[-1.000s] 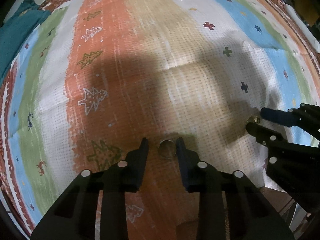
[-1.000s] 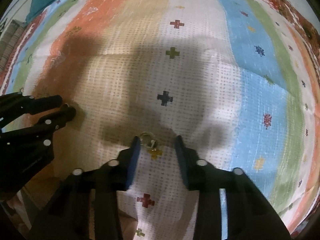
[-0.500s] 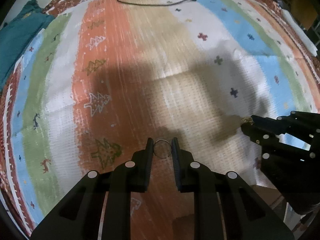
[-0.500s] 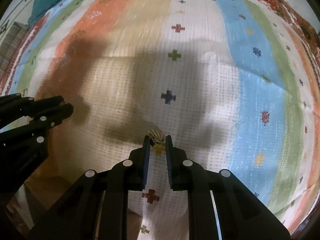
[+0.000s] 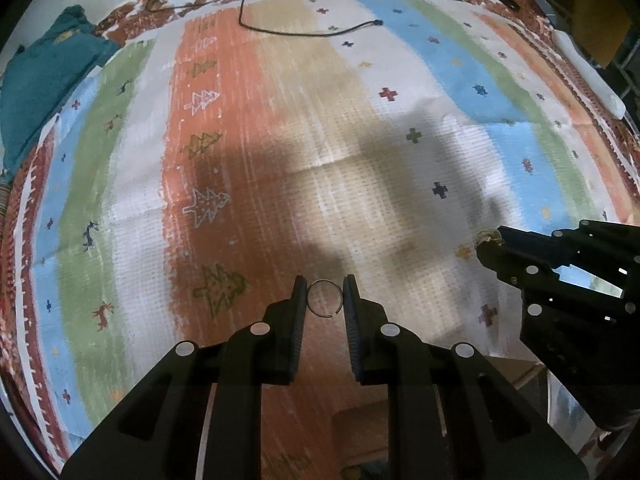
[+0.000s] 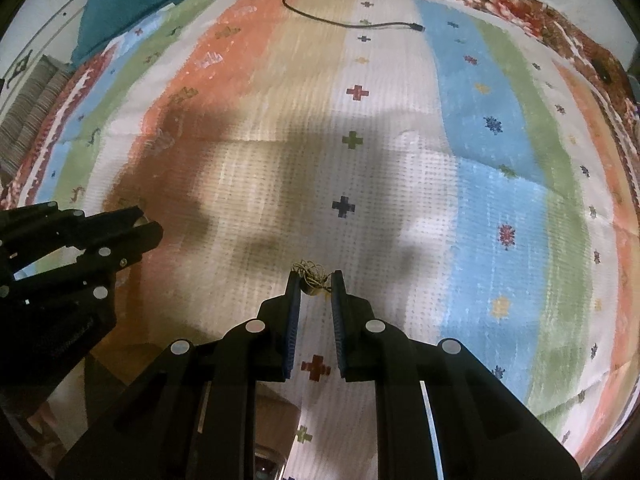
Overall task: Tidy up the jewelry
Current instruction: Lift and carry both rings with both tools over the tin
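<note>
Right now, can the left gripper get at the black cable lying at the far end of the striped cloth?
Probably not at once. The left gripper is shut on a thin ring, so it is occupied. The path over the striped cloth to the black cable looks free, though.

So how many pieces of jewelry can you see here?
2. A thin ring is pinched in the jaws of the left gripper, and a small tangled gold piece is pinched by the right gripper. None shows on the striped cloth; the grippers could hide more.
</note>
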### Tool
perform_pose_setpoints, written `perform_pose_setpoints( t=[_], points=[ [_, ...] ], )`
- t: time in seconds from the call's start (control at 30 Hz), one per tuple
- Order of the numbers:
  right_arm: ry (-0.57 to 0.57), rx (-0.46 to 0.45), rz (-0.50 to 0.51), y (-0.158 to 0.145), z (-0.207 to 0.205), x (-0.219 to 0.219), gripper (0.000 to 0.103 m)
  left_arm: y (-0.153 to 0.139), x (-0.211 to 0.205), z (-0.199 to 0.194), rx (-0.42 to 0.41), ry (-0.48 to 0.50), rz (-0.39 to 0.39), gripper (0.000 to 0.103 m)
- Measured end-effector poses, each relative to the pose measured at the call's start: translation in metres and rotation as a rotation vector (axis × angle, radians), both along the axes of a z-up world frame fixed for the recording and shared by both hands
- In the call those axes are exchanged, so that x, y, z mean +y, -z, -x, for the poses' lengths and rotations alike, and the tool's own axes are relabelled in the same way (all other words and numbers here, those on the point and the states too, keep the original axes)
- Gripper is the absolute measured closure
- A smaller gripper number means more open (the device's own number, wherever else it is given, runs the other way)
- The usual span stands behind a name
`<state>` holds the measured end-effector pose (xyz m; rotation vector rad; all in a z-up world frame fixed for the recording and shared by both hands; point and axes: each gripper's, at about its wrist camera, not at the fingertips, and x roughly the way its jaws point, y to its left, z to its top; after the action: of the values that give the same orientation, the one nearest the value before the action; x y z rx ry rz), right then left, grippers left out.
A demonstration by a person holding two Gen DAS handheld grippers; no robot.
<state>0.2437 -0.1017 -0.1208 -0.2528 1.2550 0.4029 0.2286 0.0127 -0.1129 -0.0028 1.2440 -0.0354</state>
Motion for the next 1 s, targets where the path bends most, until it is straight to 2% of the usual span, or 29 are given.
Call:
perform_pose_setpoints(
  t=[0.6,1.0],
  points=[
    [-0.007,-0.093,-0.022,-0.037,0.030,-0.008,0.087,-0.036,-0.007,0.037,-0.095,-0.009,0.014,0.085],
    [-0.015,-0.134,-0.040,-0.051,0.054,-0.014,0.087,-0.058,-0.012,0.064,-0.158,-0.001,0.052,0.085]
  ],
)
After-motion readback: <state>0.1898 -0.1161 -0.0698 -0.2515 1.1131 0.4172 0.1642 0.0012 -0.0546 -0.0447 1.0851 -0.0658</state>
